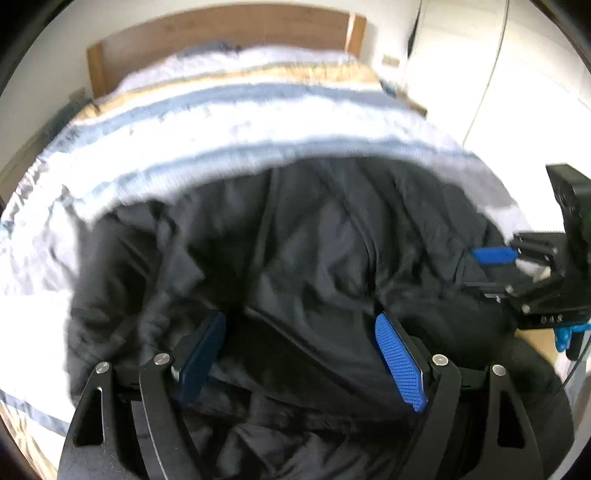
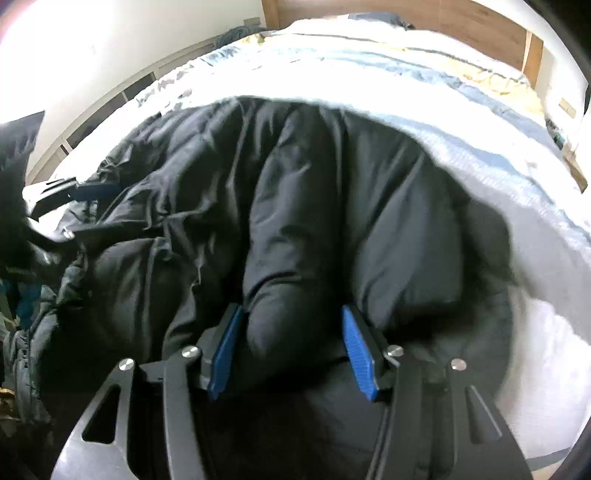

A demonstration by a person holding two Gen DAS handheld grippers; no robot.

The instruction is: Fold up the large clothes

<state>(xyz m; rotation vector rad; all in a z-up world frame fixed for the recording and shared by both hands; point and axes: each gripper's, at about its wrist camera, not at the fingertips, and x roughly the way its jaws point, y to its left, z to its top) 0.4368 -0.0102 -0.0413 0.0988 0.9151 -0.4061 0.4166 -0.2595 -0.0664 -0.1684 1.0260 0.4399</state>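
left tool (image 1: 301,354): you're holding it wide over jacket (image 1: 314,251)
right tool (image 2: 291,350): you're straddling puffy fold, wide
jacket: lying on bed (image 1: 229,122), headboard (image 1: 221,33) at 12 o'clock

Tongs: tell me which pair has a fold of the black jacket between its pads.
The right tongs: a puffy fold of the black jacket bulges between their blue pads. The left tongs stand wider, with jacket lying flat beneath.
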